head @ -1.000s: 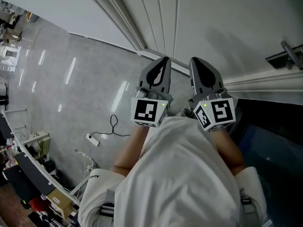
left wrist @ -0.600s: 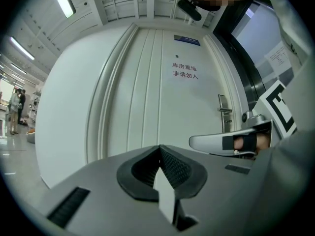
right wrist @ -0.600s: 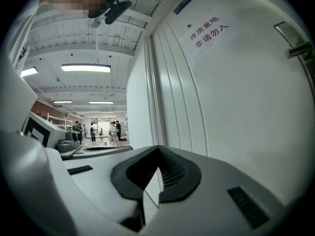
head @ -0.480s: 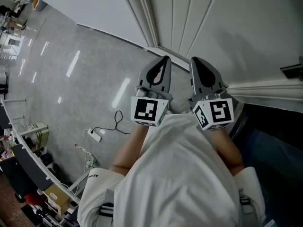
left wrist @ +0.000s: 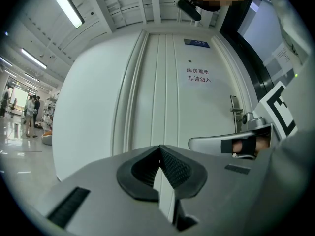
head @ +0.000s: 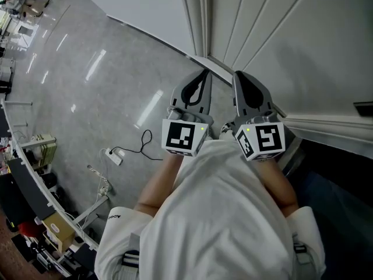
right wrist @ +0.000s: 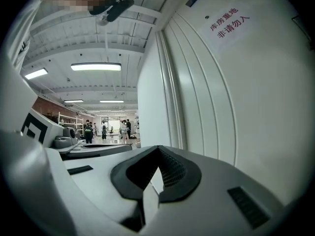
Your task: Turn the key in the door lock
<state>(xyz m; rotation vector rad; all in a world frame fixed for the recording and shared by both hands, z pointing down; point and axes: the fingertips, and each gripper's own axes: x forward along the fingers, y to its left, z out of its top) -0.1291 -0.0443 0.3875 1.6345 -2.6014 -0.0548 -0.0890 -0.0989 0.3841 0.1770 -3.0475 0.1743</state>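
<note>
A white panelled door [head: 280,34] stands ahead with a small printed sign [left wrist: 198,75] on it. Its metal handle and plate [left wrist: 236,114] show at the right of the left gripper view, and as a dark shape [head: 364,107] at the right edge of the head view. I cannot make out a key. My left gripper [head: 201,74] and right gripper [head: 242,77] are held side by side close to my body. They point level at the door, well short of the handle. Both are shut and hold nothing, as the left [left wrist: 158,147] and right [right wrist: 157,147] tips meet.
A white wall [head: 145,10] adjoins the door frame on the left. A power strip with a black cable [head: 116,156] lies on the glossy grey floor. Desks and shelving [head: 35,174] line the left edge. A dark panel [head: 338,174] sits right of the door. People [right wrist: 106,129] stand far off.
The door frame and handle have slid right in the head view, and the handle now sits at the picture's edge. Both grippers have stayed shut and side by side in front of my body.
</note>
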